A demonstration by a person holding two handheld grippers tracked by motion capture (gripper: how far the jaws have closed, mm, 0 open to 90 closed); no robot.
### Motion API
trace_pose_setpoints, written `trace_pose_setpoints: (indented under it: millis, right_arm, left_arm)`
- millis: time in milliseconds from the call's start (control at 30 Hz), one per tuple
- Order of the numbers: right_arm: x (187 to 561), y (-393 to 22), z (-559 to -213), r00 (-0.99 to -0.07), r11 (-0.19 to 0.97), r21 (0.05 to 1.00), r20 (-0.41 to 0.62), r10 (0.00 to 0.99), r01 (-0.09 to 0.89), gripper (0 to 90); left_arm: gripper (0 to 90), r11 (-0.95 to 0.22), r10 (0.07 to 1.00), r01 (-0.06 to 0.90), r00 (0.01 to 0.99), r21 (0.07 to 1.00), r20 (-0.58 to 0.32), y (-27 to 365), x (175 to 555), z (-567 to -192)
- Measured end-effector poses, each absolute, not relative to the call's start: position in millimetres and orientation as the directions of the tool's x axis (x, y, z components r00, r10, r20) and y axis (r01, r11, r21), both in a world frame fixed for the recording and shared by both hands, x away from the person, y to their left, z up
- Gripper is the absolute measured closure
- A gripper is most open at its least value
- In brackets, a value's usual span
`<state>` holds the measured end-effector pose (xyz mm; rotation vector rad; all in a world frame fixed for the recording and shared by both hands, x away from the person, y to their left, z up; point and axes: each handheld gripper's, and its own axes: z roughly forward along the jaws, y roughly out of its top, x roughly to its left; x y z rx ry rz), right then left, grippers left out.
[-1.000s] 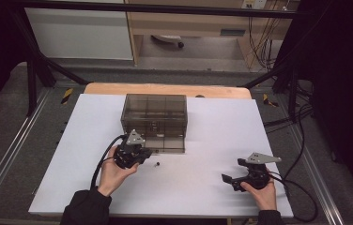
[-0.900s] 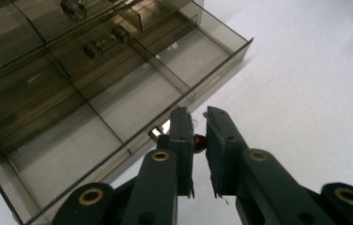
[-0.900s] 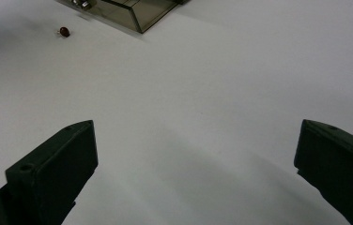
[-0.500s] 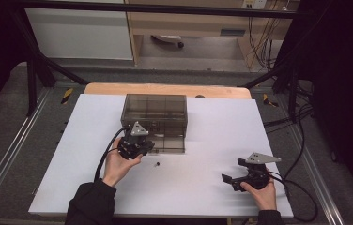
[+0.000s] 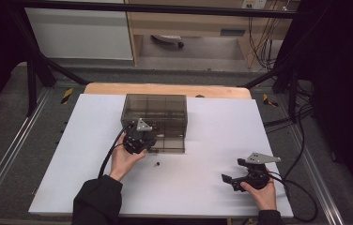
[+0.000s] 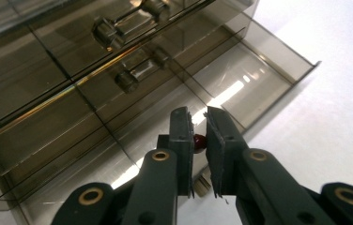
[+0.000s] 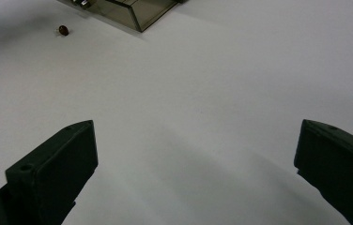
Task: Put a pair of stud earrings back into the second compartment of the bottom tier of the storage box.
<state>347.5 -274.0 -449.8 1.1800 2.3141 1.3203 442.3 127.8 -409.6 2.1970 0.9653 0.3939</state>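
White bench point(image 5: 203, 140): left gripper point(image 6: 198, 140) fingers pinched red bead point(image 6: 199, 139) over open drawer point(image 6: 240, 84) for deposit; right gripper point(image 7: 193, 173) rested, fingers spread.

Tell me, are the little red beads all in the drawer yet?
Not yet. The drawer is pulled open. The left gripper pinches one small red bead above it. Another small dark bead lies on the white table. The right gripper rests open.

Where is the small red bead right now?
In the left gripper view, the red bead is pinched in the left gripper above the smoky drawer box's open drawer.
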Motion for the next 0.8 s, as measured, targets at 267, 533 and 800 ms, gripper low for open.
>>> trace_pose_setpoints:
  millis: [267,533,800]
  right_arm:
    - [347,-274,-450,-0.651,0.271,0.802,0.183,0.737,0.532,0.6]
    - [347,-274,-450,-0.65,0.269,0.804,0.183,0.738,0.531,0.6]
    - [347,-274,-449,-0.649,0.266,0.804,0.186,0.738,0.533,0.6]
  left_arm:
    - [80.6,-0.484,0.751,0.547,0.66,0.683,0.003,126,452,-422]
    - [79.6,-0.488,0.748,0.543,0.663,0.683,0.007,125,454,-425]
    - [67.2,-0.472,0.753,0.537,0.658,0.699,0.003,130,448,-415]
